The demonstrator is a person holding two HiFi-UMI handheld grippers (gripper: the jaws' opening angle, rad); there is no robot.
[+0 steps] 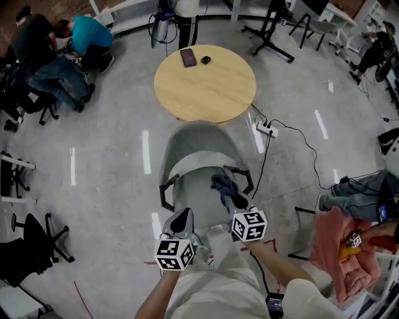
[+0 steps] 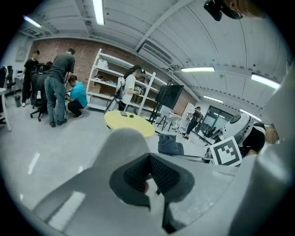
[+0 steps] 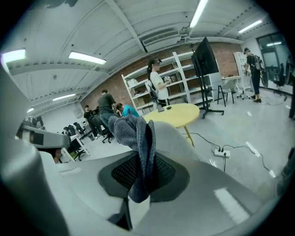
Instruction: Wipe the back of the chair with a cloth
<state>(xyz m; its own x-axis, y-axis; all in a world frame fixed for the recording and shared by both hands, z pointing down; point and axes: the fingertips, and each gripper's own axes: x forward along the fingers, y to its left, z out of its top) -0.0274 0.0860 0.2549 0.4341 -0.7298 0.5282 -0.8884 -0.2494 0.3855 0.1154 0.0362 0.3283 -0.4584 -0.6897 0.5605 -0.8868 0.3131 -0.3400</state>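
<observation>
My right gripper is clamped on the blue-grey cloth, over the grey chair. My left gripper is pressed closed, empty. A round wooden table stands just beyond the chair's back, with a power strip to the right.

Bright, even light falls from long ceiling lamps, leaving pale streaks of glare on the glossy floor, while both gripper views bend strongly toward dark rounded corners and blur up close.
</observation>
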